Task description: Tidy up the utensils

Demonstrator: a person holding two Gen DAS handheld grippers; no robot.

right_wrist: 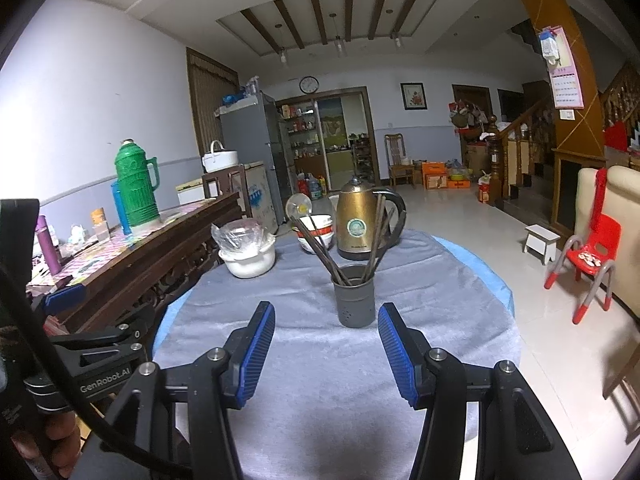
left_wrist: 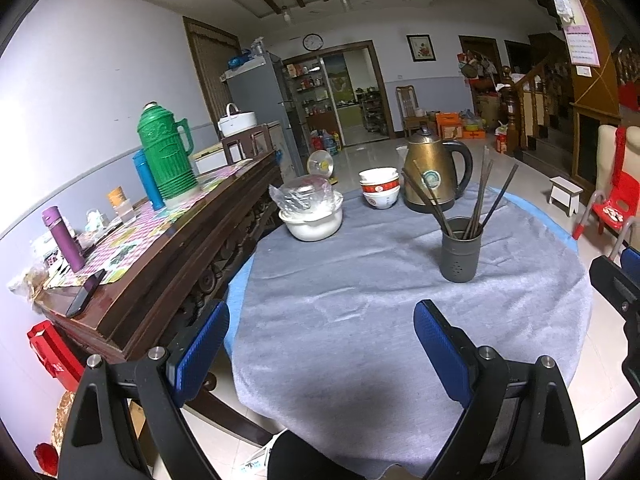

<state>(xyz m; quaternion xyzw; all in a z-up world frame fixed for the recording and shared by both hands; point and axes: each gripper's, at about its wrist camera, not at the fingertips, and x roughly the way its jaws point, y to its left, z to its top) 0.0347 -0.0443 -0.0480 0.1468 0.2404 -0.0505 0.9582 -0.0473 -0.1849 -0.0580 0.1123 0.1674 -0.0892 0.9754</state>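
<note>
A dark grey utensil cup (left_wrist: 461, 249) (right_wrist: 354, 296) stands on the grey cloth of the round table (left_wrist: 360, 300) (right_wrist: 320, 344). Several dark chopsticks (left_wrist: 486, 196) (right_wrist: 320, 246) stand in it, leaning outward. My left gripper (left_wrist: 322, 344) is open and empty, low over the near left of the table, short of the cup. My right gripper (right_wrist: 326, 344) is open and empty, just in front of the cup. The left gripper shows at the left edge of the right wrist view.
Behind the cup stand a gold electric kettle (left_wrist: 434, 174) (right_wrist: 362, 224), stacked bowls (left_wrist: 380, 188) (right_wrist: 316, 232) and a white pot with a bagged lid (left_wrist: 310, 210) (right_wrist: 246, 252). A dark wooden sideboard (left_wrist: 168, 256) with a green thermos (left_wrist: 166, 152) is at left. A red child's chair (right_wrist: 588, 256) stands at right.
</note>
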